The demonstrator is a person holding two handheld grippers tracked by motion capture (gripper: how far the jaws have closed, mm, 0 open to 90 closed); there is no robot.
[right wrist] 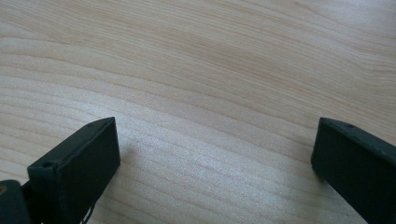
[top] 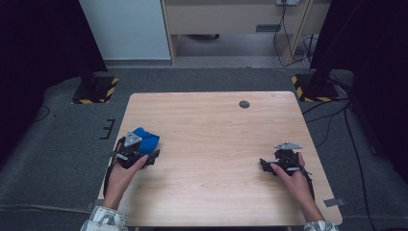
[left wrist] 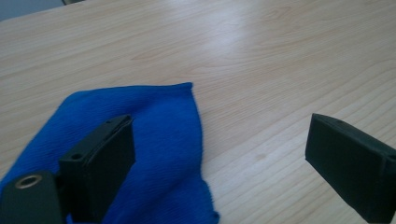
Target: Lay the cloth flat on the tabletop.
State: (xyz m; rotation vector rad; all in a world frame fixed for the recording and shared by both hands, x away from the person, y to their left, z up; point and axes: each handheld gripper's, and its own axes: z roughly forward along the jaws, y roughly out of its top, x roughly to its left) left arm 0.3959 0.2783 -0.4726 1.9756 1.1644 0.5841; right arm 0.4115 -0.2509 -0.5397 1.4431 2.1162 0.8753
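High view puts the blue cloth (top: 146, 138) at the left of the light wooden worktop (top: 216, 130), bunched just beyond the left gripper (top: 144, 158), while the right gripper (top: 266, 166) rests over bare wood at the lower right, well apart from it. Left gripper view shows its fingers (left wrist: 100, 168) spread wide, one over the knit fabric and one over wood, so nothing looks grasped yet (the handling seems barely begun). The cloth's long axis runs from lower left toward the upper middle of that view, a folded edge facing the far side; the right gripper's fingers (right wrist: 79, 170) are likewise wide apart.

Hand-held gripper (left wrist: 219, 154) spread wide; one jaw over blue cloth (left wrist: 159, 135) on table (left wrist: 280, 56).
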